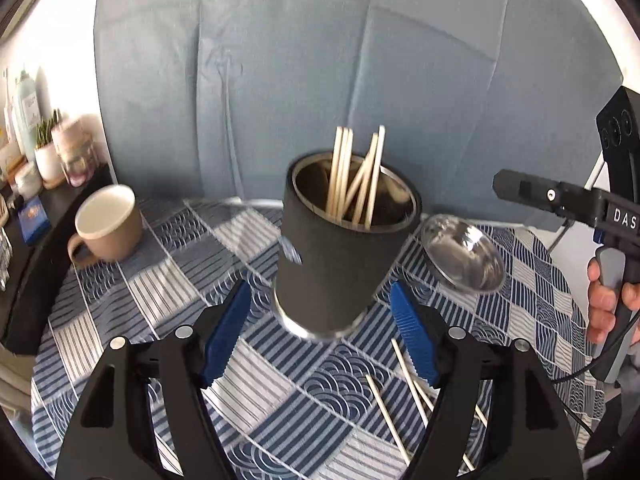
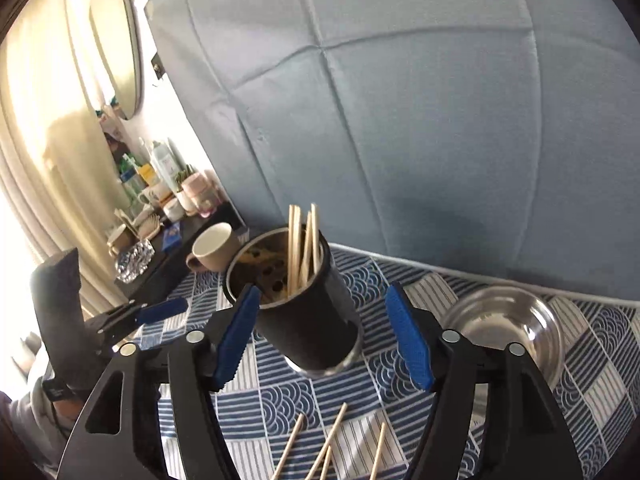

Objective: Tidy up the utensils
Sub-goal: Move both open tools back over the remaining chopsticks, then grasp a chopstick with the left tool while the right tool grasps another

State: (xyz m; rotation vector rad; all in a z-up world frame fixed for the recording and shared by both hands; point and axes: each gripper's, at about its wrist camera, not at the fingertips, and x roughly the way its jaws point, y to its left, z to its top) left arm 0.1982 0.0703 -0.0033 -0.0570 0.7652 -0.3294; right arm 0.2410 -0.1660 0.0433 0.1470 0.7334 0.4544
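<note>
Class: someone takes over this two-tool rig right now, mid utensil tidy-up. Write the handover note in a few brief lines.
Left tool: open, empty, in front of the black holder.
Right tool: open, empty, either side of the same holder without touching.
Holder stands on the patterned tablecloth, steel bowl and beige mug beside it.
Done: several chopsticks in holder.
Left: loose chopsticks on the cloth near the tools.

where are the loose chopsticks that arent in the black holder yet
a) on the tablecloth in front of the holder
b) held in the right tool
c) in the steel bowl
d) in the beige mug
a: the loose chopsticks lie flat on the tablecloth in front of the holder; the bowl and the mug look empty.
</note>
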